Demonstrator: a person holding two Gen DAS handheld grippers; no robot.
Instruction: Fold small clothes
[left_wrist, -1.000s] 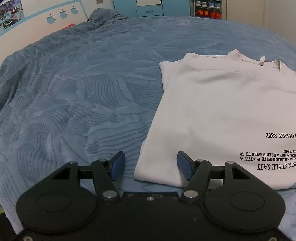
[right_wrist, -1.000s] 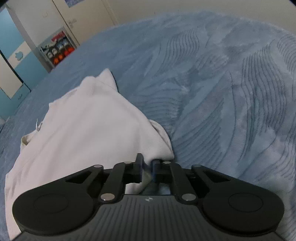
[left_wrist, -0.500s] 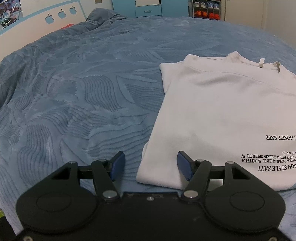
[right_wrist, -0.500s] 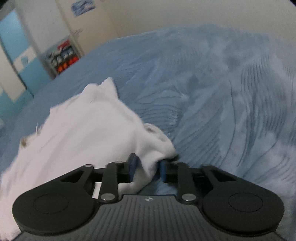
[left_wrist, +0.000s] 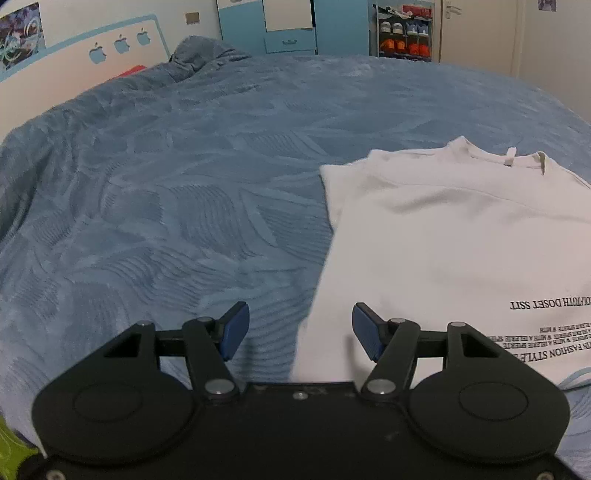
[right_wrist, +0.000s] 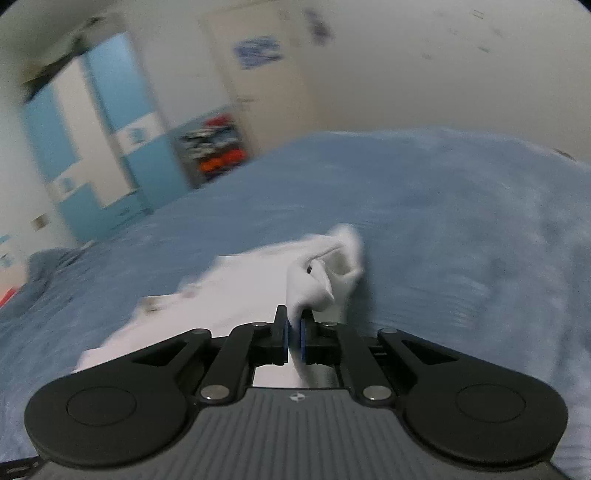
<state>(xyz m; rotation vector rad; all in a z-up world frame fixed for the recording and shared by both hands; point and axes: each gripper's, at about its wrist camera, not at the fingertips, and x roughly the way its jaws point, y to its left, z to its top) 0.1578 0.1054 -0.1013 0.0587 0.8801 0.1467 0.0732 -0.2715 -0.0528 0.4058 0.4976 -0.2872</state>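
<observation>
Gripping: right gripper (right_wrist: 293, 332) pinches the white shirt (left_wrist: 454, 236) at its bunched sleeve edge.
Left gripper (left_wrist: 299, 328): jaws wide, empty, straddling the shirt's hem corner.
Blue bedspread (left_wrist: 184, 206): open leftward.

This is a bedroom in a home. A wide bed (left_wrist: 207, 206) under a textured blue blanket fills most of the view, with a headboard (left_wrist: 110, 62) cut with apple shapes at one side. Against the far wall stand a blue and white wardrobe (left_wrist: 291, 26), a rack of shoes (left_wrist: 404, 35) and a pale door (left_wrist: 476, 33).
</observation>
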